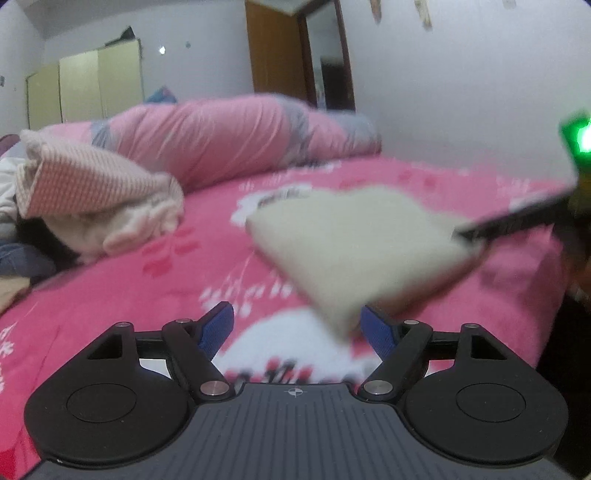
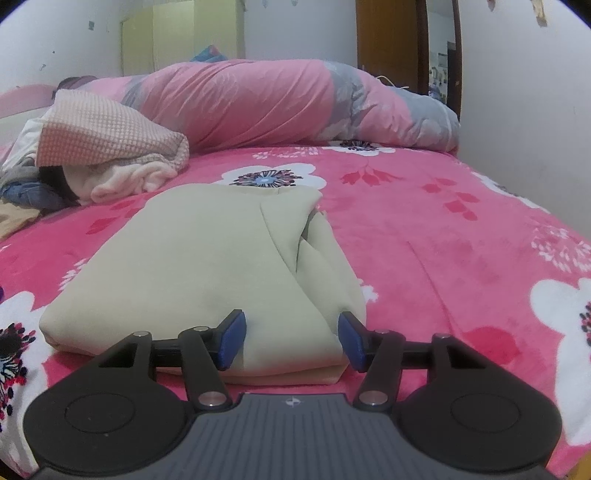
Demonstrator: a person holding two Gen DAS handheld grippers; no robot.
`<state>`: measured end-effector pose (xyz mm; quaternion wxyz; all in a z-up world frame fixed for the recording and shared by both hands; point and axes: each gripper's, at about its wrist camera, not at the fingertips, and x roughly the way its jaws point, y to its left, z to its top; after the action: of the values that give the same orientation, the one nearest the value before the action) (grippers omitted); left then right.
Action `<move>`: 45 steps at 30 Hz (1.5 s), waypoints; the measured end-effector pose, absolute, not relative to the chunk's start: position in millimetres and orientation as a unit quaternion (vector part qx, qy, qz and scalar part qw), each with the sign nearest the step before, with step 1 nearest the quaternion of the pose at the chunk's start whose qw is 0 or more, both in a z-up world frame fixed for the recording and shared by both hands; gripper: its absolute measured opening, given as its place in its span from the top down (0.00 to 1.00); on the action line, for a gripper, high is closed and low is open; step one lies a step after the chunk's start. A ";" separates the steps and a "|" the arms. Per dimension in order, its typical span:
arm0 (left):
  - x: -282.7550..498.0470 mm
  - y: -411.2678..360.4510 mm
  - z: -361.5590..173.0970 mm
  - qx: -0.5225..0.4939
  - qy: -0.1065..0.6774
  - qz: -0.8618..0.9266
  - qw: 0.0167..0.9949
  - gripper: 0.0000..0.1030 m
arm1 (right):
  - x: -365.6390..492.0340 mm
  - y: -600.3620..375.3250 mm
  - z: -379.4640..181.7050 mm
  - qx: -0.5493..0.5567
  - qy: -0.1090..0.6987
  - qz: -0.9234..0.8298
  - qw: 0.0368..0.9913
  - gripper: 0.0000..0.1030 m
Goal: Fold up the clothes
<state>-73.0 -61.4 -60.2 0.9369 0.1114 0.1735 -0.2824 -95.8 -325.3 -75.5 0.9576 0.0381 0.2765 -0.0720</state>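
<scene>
**Folded beige garment on floral bed, both hand-held grippers spread wide**

Lying folded on the pink floral bed [image 2: 461, 236], near its front edge: a pale beige garment [image 2: 207, 266], long axis running from the front edge toward the rolled pink quilt [image 2: 258, 103] at the far edge, narrower end pointing away, broad folded end nearest the lens. A crease and a tucked fold down its right side.

Right hand-held gripper [image 2: 291, 339] low over the near end of the garment, jaws wide apart, blue pads [image 2: 232, 339] on either side of the cloth's near right corner, gripping nothing; contact with the fabric not discernible.

Left hand-held gripper [image 1: 297, 328] likewise wide open and empty, seen in a motion-blurred left wrist view, above the bedspread with the same garment [image 1: 354, 251] ahead of it and to the right. Black fingers of the other gripper [image 1: 517, 218] over the garment's far right edge in that view.

Toward the far left corner of the bed, a heap of clothes [image 2: 107, 147] topped by a pink checked piece. Behind the quilt, a pale wardrobe [image 2: 184, 33] and a wooden door [image 2: 388, 40].
</scene>
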 end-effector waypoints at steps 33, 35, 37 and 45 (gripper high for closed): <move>-27.6 -79.1 -72.9 -0.097 0.270 -0.273 0.918 0.40 | -76.3 -299.0 -66.1 -0.038 0.259 -0.025 0.965 0.57; -12.7 -70.2 -75.2 -0.148 0.306 -0.282 0.897 0.38 | -76.8 -300.8 -66.9 -0.027 0.258 -0.025 0.965 0.56; -0.5 -66.4 -80.2 -0.195 0.340 -0.302 0.869 0.41 | -77.4 -301.8 -67.4 -0.023 0.256 -0.026 0.966 0.56; -5.8 -72.8 -81.0 -0.192 0.351 -0.308 0.863 0.43 | -77.7 -303.8 -68.3 -0.025 0.255 -0.020 0.967 0.56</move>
<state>-5.8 -72.8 -81.0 0.8633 -0.1917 0.3506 -0.3084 -77.7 -303.8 -68.3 0.9665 -0.0250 0.2546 -0.0198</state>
